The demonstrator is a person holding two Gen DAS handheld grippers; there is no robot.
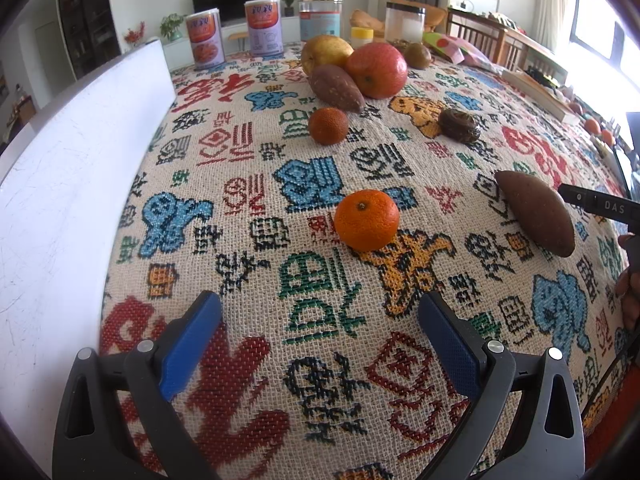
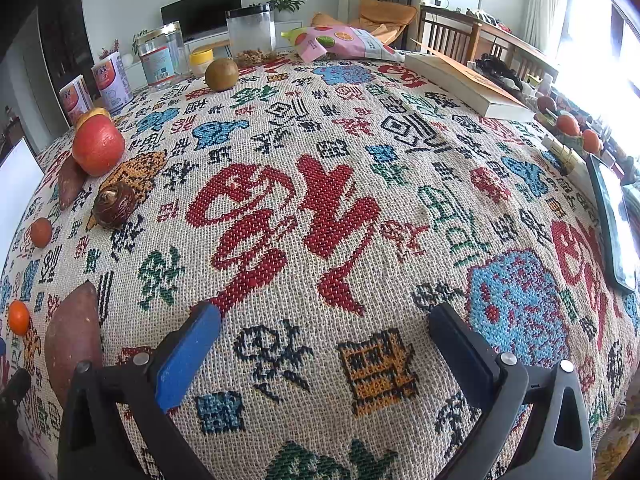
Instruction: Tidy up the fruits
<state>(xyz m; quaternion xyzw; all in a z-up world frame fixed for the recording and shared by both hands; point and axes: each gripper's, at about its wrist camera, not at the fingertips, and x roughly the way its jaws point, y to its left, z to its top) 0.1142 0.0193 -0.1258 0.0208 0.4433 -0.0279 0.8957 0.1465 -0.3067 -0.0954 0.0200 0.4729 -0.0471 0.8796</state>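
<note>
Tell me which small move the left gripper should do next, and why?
Probably ease the left gripper forward toward the small orange mandarin. Its jaws are open and empty, and that fruit lies alone on the tablecloth, straight ahead of its fingers and nearest.

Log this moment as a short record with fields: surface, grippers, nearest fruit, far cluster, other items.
surface: woven cloth with red, blue and green characters
left gripper: open, empty, above the cloth
right gripper: open, empty
nearest fruit: small bright orange mandarin, ahead of the left gripper
beside it: brown elongated sweet potato, apart
far cluster: large red apple, yellow pear, second sweet potato
other items: dark reddish-orange round fruit, white board at left
</note>
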